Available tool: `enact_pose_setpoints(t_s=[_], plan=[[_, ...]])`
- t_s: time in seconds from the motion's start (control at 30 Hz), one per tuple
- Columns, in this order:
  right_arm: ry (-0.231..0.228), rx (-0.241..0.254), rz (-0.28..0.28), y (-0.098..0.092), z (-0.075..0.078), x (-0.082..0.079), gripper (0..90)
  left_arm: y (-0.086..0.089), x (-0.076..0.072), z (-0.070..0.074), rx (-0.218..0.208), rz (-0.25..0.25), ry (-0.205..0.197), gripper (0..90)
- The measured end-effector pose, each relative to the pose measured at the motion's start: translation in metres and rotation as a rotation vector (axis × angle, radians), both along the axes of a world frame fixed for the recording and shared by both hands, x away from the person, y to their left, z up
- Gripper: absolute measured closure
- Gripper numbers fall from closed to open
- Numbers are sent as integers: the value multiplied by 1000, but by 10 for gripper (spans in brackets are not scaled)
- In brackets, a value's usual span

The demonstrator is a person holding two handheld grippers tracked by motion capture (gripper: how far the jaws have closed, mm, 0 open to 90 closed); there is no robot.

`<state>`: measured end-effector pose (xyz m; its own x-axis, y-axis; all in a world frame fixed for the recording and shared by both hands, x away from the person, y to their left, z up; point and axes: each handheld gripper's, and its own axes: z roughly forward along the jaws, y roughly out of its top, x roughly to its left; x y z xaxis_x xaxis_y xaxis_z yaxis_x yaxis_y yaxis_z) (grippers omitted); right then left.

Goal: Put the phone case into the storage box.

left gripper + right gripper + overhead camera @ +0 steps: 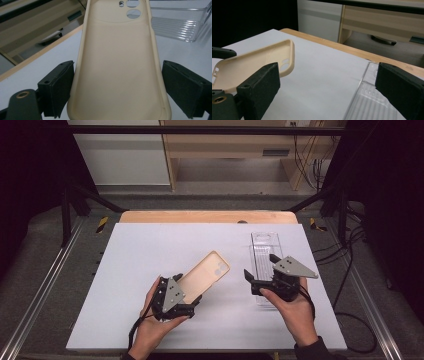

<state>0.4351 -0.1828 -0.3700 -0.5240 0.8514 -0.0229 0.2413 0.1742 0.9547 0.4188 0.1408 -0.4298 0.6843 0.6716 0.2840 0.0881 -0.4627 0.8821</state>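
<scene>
The left tongs are gripping the beige phone case by its edges, lifting it off the tabletop. The right tongs are hanging released above the clear tray, probably the case's next destination.

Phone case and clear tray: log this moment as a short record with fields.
phone case: beige phone case, between the jaws of the left gripper, open side up, camera holes at the far end
case attitude: tilted, far end raised off the table in the right gripper view
left gripper: shut on the case across its width
tray: clear ribbed tray lying flat at the table's right side
right gripper: right gripper open, nothing between the jaws, above the tray's near end
case and tray: apart
</scene>
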Motion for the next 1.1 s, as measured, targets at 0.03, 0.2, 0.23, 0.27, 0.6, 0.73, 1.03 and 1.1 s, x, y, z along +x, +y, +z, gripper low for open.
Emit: enact_pose_setpoints(t_s=[0.03,0.2,0.23,0.27,0.6,0.73,1.03,1.1], plan=[[6,-4,3,4,2,2,60,2,-1,1,-10,2,2,122],[27,14,22,16,5,6,72,10,-2,5,-36,23,-25,122],[36,17,27,19,6,6,72,12,-2,5,-38,27,-33,122],[41,20,29,20,6,7,74,13,-2,5,-42,29,-36,122],[79,38,61,33,10,14,99,14,-6,7,-56,42,-75,121],[92,52,68,36,11,17,113,11,-9,8,-52,30,-86,121],[117,61,91,46,8,27,148,10,-11,10,-49,23,-100,121],[126,71,100,49,7,29,156,10,-11,10,-51,21,-100,121]])
